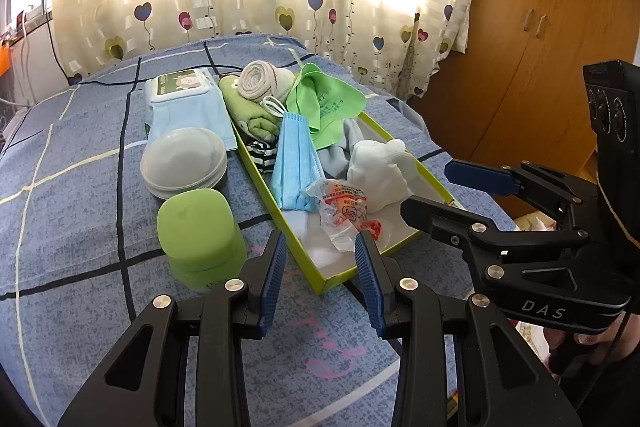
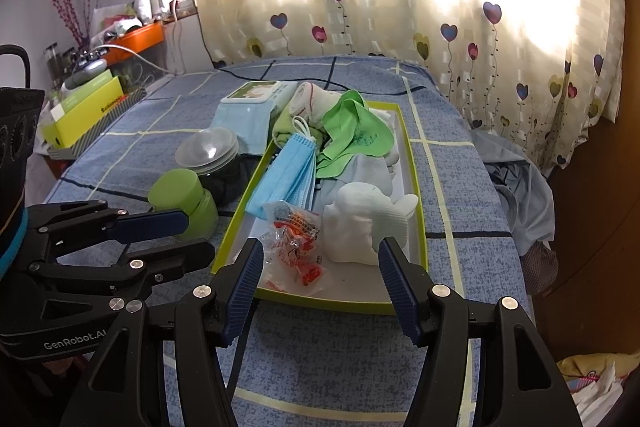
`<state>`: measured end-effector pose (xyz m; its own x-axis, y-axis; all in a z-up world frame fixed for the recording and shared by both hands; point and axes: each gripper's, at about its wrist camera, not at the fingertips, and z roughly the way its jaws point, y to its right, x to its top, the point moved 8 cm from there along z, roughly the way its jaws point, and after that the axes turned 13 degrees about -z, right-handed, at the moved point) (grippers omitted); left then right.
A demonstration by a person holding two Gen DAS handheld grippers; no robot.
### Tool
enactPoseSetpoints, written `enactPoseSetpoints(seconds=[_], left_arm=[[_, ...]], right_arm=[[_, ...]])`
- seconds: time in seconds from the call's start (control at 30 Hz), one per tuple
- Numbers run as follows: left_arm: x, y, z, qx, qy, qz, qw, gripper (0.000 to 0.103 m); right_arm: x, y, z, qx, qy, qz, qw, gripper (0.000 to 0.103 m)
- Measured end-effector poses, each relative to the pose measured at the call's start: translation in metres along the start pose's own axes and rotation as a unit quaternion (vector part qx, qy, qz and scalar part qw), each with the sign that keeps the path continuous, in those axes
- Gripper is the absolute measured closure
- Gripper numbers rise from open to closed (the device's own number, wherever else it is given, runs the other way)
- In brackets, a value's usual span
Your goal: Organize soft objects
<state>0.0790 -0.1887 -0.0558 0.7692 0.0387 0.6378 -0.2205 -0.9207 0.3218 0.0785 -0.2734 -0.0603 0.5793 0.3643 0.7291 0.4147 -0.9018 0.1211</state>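
Two grippers hang empty over the near end of the bed, and we judge the sorting to be mid-way: most soft things already lie in the tray, and neither tool has yet picked its next piece.

From the left wrist view, the left gripper [image 1: 321, 259] sits low in the centre of the frame, jaws spread wide, grasping nothing, its blue pads framing the near corner of the shallow lime-rimmed cardboard tray [image 1: 328, 277]. Inside the tray we see a stack of pale blue pleated face masks [image 1: 294, 163], a crinkled clear plastic packet with red print [image 1: 342, 211], a bunched white knitted sock [image 1: 378, 169], a bright green cloth [image 1: 328, 99] and a rolled beige bandage [image 1: 258, 79] at the far end. Left of the tray stand a lime green plastic jar [image 1: 198, 231] and stacked clear domed lids [image 1: 184, 161]. The right gripper [image 1: 448, 187] enters from the right edge, also released.

From the right wrist view, the right gripper [image 2: 320, 267] is at lower centre, jaws parted widely and touching nothing; the white sock [image 2: 360, 227] and the packet [image 2: 296, 239] lie just beyond the pads. The left gripper [image 2: 188, 235] shows at the left edge, open and empty.

Next, we think, one tool must advance over a chosen item, lower, and close gently on the cloth.
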Motion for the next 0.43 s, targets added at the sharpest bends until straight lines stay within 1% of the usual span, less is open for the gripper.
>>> enactPoseSetpoints(seconds=[0.43], left_arm=[[-0.0008, 0.0015, 0.0006, -0.004, 0.0, 0.001, 1.0, 0.066]], right_arm=[[-0.0004, 0.0016, 0.0001, 0.0, -0.001, 0.0, 1.0, 0.043]])
